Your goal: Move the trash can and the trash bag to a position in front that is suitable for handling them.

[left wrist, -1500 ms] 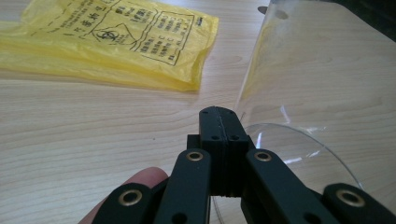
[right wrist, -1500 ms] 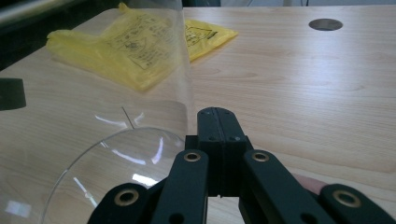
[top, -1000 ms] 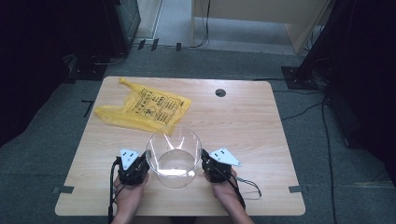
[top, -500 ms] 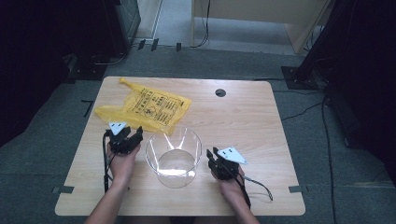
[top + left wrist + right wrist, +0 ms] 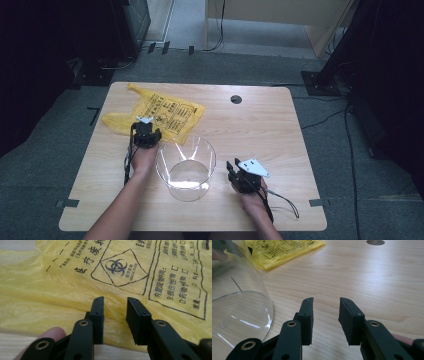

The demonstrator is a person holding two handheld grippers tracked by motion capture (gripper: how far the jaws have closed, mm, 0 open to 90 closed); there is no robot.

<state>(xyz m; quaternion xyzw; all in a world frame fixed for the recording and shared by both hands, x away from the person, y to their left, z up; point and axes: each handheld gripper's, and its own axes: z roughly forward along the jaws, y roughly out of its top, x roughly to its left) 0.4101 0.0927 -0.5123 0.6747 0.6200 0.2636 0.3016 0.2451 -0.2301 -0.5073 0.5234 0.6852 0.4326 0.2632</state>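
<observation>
Jaws of the left gripper (image 5: 115, 312), lately closing, are held parted and empty over the yellow bag (image 5: 62, 290) near the tabletop's (image 5: 260, 125) far left corner.

Wooden table (image 5: 260, 130) — grey carpet (image 5: 45, 165), dim room

This looks like a lab or test room: a bare wooden table (image 5: 260, 125) with a cable hole (image 5: 236, 99) stands on grey carpet, dark equipment stands and trailing cables at the frame's upper edges, and a yellow biohazard waste bag (image 5: 160, 114) upper left on the table.
</observation>
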